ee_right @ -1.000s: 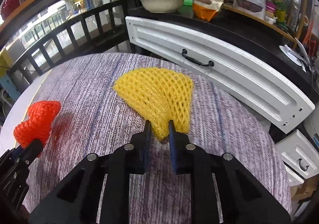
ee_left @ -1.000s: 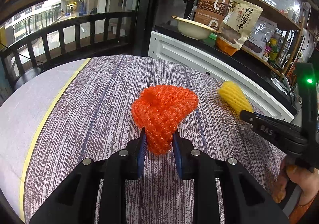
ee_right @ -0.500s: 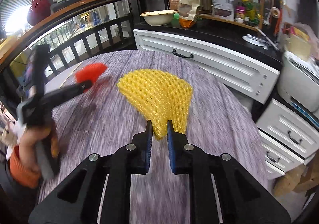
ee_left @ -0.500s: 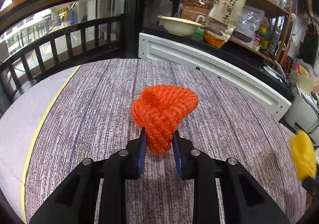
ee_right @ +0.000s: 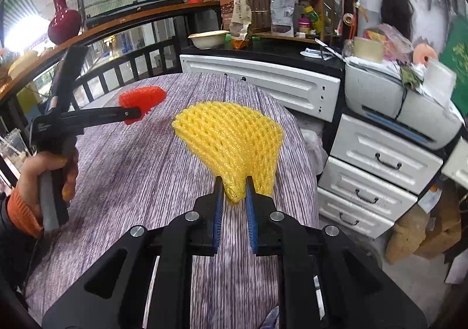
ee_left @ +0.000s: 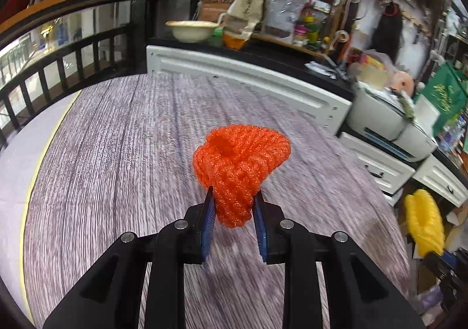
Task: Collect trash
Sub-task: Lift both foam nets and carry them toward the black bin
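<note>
The orange foam net (ee_left: 239, 168) hangs above the tabletop (ee_left: 117, 153), its lower end pinched between the pads of the left tool (ee_left: 234, 212). At four o'clock from it, past the tabletop's edge, the yellow foam net (ee_right: 231, 141) is clamped by its narrow end in the right tool (ee_right: 233, 197). A hand (ee_right: 44, 179) grips the left tool's handle. White drawers (ee_right: 377, 159) stand at three o'clock.
</note>
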Available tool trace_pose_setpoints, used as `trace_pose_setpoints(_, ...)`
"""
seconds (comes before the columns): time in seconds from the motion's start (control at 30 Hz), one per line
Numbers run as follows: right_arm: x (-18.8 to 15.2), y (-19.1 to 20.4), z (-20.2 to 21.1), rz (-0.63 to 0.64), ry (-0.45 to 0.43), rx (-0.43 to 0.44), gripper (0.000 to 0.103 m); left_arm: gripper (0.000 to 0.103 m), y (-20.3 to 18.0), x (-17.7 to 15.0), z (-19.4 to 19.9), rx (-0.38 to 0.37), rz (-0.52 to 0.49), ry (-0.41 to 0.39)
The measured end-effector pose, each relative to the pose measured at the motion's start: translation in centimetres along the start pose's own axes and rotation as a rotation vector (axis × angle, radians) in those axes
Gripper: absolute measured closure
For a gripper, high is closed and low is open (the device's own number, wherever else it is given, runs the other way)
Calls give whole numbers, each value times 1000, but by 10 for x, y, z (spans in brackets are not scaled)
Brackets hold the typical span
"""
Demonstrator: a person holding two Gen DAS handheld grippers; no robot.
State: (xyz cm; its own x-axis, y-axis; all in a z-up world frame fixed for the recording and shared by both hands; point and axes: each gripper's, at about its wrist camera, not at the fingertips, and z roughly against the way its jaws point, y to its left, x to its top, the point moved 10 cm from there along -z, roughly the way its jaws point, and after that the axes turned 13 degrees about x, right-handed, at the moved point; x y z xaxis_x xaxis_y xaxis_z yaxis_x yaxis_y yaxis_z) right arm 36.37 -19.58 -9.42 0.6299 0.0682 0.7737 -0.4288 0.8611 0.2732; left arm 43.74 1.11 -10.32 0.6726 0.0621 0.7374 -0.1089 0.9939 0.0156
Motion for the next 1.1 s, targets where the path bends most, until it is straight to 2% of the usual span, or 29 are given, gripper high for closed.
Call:
trace_pose_setpoints(0.2,-24,-4,28,-28,-27,-22,88,78,-29,-21,66,-61,-73,-102)
trace_pose_setpoints(0.4,-48,-12,59,-54,-55,-59,88,78,-60,-52,113,-116,-123,-130)
trace_pose_setpoints(0.63,-79,-28,89,-87,-72,-111,88,78,-93,-85,142,-170,-178,-147)
trace_pose_setpoints(0.83,-110,-46,107,-138,-67,-148,88,78,-125,-111,158,-222,-201,-130)
trace_pose_setpoints(1.1,-150,-83,111,-225,-34,-194,88,78,-180,-150,170,-290,-262,-94)
